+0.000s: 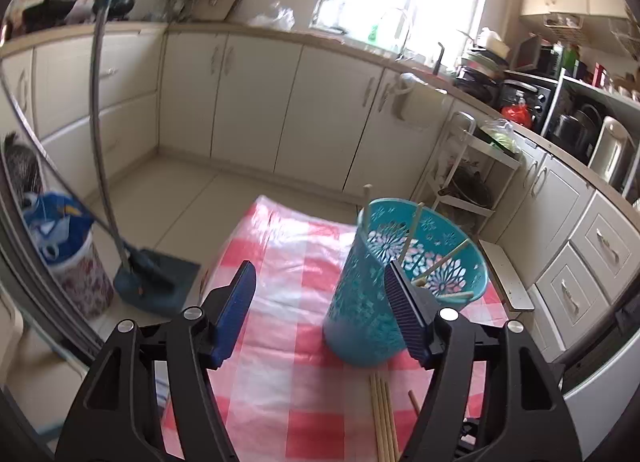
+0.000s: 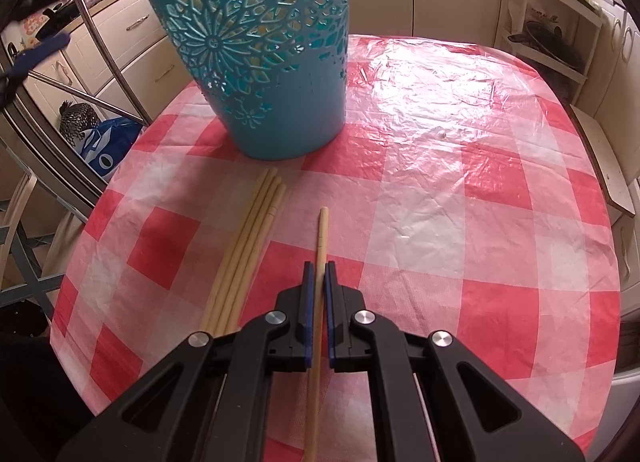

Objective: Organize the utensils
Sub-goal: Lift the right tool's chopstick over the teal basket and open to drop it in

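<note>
A teal cut-out basket (image 1: 372, 302) stands on the red-and-white checked tablecloth (image 1: 288, 402) with several wooden chopsticks (image 1: 444, 262) leaning inside it. My left gripper (image 1: 320, 286) is open and empty, above the table beside the basket. In the right wrist view the basket (image 2: 260, 61) stands ahead to the left. My right gripper (image 2: 319, 270) is shut on a single chopstick (image 2: 321, 234) that points toward the basket. A bundle of several chopsticks (image 2: 248, 242) lies on the cloth (image 2: 440, 181) left of it, also showing in the left wrist view (image 1: 382, 418).
A dustpan and broom (image 1: 152, 282) stand on the floor left of the table, beside a patterned bin (image 1: 76, 262). Cream kitchen cabinets (image 1: 248, 101) run along the far wall. A white wire rack (image 1: 468, 181) stands behind the basket. A wooden bench (image 2: 604, 165) sits right of the table.
</note>
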Action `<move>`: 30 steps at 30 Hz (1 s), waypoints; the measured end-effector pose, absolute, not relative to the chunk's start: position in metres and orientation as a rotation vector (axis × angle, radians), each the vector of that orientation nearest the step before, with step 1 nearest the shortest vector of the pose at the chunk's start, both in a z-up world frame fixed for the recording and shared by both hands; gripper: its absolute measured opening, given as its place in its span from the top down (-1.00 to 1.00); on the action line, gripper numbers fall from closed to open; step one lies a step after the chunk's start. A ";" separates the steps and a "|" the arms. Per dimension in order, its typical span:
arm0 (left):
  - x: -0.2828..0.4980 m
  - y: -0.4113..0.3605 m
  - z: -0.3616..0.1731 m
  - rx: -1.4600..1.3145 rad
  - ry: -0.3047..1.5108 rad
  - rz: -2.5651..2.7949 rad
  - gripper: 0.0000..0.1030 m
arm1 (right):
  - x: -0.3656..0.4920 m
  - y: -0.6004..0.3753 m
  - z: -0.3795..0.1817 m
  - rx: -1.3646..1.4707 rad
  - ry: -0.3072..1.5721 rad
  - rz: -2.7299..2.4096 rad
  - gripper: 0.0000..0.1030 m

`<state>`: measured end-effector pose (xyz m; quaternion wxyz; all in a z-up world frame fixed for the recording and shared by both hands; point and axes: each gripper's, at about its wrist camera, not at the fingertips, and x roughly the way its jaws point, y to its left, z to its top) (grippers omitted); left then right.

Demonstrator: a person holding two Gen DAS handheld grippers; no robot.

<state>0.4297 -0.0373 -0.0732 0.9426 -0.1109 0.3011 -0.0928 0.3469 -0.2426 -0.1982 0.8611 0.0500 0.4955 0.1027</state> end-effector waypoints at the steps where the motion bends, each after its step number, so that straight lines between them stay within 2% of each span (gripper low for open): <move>1: 0.432 -0.035 -0.076 -0.232 0.628 -0.193 -0.23 | 0.346 -0.245 -0.197 0.114 1.038 0.217 0.89; 6: 0.432 -0.017 -0.072 -0.242 0.607 -0.178 -0.24 | 0.335 -0.268 -0.160 0.242 0.957 0.274 0.89; 12: 0.433 -0.005 -0.063 -0.285 0.596 -0.174 -0.26 | 0.328 -0.293 -0.076 0.448 0.714 0.367 0.89; 19: 0.433 0.008 -0.059 -0.334 0.598 -0.160 -0.29 | 0.385 -0.267 0.009 0.468 0.415 0.346 0.89; 26: 0.435 0.009 -0.057 -0.340 0.603 -0.161 -0.36 | 0.441 -0.246 0.009 0.389 0.218 0.091 0.89; 30: 0.436 0.009 -0.058 -0.342 0.616 -0.155 -0.36 | 0.450 -0.236 -0.020 0.333 0.275 0.066 0.89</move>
